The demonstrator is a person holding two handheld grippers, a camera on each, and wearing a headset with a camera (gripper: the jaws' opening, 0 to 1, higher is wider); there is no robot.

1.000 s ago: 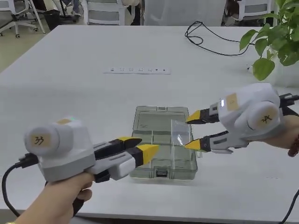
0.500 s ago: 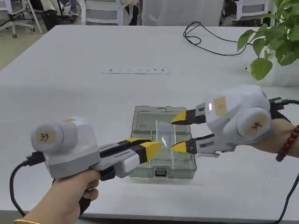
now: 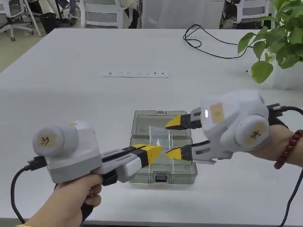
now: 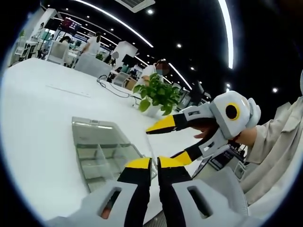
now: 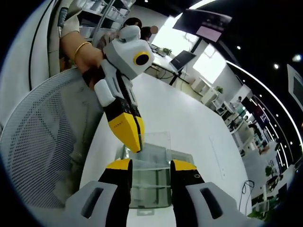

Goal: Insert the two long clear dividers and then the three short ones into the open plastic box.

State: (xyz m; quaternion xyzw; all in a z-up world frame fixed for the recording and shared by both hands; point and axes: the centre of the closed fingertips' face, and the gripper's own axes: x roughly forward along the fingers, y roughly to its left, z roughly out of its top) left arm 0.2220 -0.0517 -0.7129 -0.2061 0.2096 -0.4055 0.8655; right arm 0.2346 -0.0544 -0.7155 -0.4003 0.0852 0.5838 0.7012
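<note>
The open clear plastic box lies on the white table, also seen in the left gripper view and under the jaws in the right gripper view. My right gripper holds a short clear divider across its width, upright above the box's middle. My left gripper is shut, and its yellow tips touch the divider's near lower corner. That left gripper comes in from above in the right gripper view. The right gripper also shows in the left gripper view.
A white power strip lies farther back on the table. A potted plant stands at the back right beside a black cable. Office chairs line the far edge.
The right gripper has carried the divider leftward, from the box's right side to over its middle. The left gripper stayed shut, and its tips now meet the divider.
</note>
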